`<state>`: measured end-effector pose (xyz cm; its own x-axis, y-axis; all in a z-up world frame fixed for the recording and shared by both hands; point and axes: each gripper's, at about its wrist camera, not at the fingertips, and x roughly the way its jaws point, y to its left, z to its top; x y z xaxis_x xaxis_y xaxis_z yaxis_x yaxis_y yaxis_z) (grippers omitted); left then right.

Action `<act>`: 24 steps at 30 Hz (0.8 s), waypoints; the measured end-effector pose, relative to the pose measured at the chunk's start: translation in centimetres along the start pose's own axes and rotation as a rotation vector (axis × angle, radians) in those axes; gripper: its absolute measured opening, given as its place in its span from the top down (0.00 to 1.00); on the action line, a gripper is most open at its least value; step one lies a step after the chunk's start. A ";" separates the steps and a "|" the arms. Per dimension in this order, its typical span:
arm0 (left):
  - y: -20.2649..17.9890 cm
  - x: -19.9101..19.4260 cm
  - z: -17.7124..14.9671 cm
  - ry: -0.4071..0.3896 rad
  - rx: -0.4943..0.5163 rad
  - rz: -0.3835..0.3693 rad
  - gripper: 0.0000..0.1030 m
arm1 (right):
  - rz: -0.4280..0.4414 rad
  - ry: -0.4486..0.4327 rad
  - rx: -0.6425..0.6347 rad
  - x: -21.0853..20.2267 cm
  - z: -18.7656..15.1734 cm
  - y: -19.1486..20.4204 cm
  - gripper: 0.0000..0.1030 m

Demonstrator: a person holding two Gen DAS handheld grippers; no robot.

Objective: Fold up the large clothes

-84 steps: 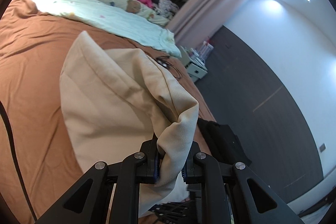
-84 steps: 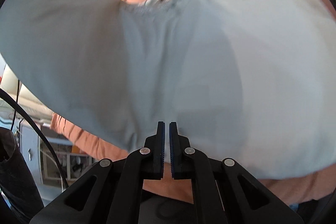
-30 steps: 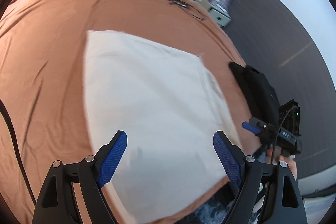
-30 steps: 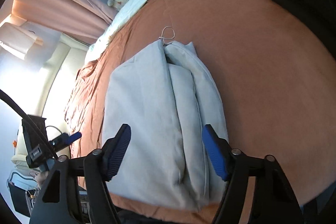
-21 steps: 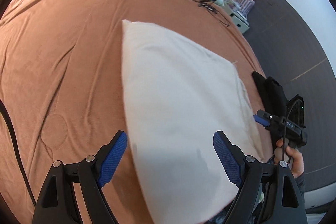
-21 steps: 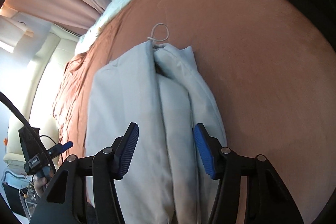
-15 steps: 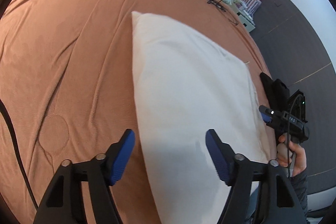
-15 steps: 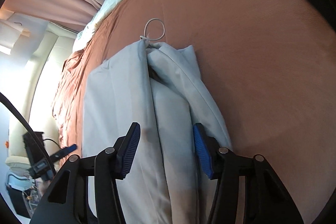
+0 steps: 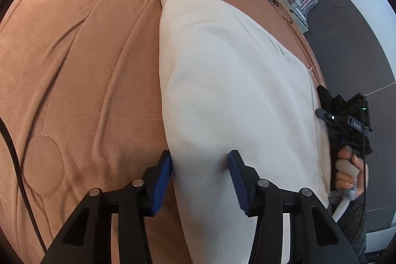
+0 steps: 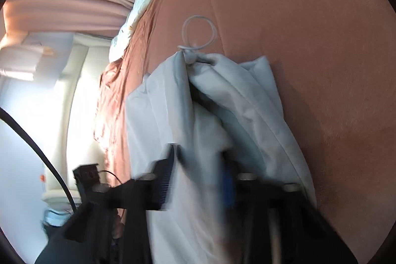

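The jaws of the left gripper stand spread across the near edge of the cream garment, which lies folded on the brown bed; the right gripper shows blurred, its jaws apart around the garment's stacked layers. A pinch catching only the top layer could leave the lower ones behind on the bed and undo the fold. The drawstring loop beyond the garment's far end could also snag.

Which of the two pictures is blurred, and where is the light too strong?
Left wrist view: sharp, with fisheye bending at the edges; the garment is evenly lit, and the left gripper casts a soft shadow on the bed. Right wrist view: motion blur smears the right gripper and the near cloth, and the bright area at the left is washed out.
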<state>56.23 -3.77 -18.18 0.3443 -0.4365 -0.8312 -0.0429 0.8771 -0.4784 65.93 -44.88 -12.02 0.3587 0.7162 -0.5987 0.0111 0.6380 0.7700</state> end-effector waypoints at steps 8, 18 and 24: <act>-1.2 -1.5 -0.7 -0.020 0.043 0.030 0.70 | -0.081 -0.098 -0.303 -2.6 -3.6 8.4 0.94; -2.2 -1.6 -0.8 -0.019 0.071 0.042 0.71 | -0.385 -0.140 -0.264 -2.1 -4.7 5.5 0.70; -2.6 -1.3 -0.5 -0.019 0.077 0.059 0.70 | -0.310 -0.112 -0.155 -2.7 -6.9 1.9 0.46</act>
<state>55.39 -5.58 -16.04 0.3615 -0.3802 -0.8513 0.0083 0.9143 -0.4049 58.55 -43.68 -10.45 0.4601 0.4524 -0.7639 -0.0032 0.8613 0.5081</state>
